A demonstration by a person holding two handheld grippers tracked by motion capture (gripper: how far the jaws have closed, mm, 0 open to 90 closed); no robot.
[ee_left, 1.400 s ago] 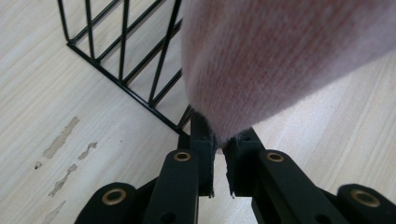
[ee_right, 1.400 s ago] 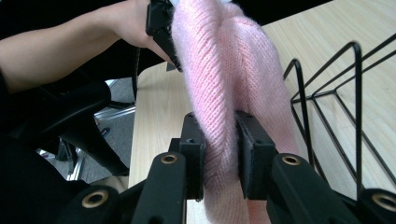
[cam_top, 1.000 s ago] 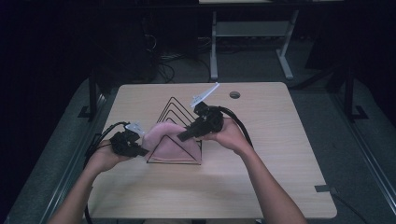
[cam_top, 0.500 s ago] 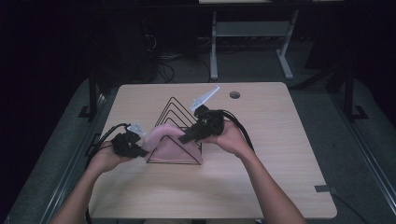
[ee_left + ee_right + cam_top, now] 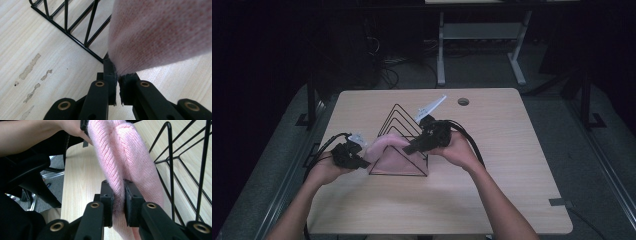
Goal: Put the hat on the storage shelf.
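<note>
Two grippers share one pink knit cloth [image 5: 384, 152] at the black wire rack [image 5: 404, 131] on the table [image 5: 492, 165]. Left gripper [image 5: 117, 86] is clenched on a corner; right gripper [image 5: 119, 200], jaws just closing, pinches a thick fold between its pads. It looks soft, light and floppy, so edges and folds give the surest hold.
</note>
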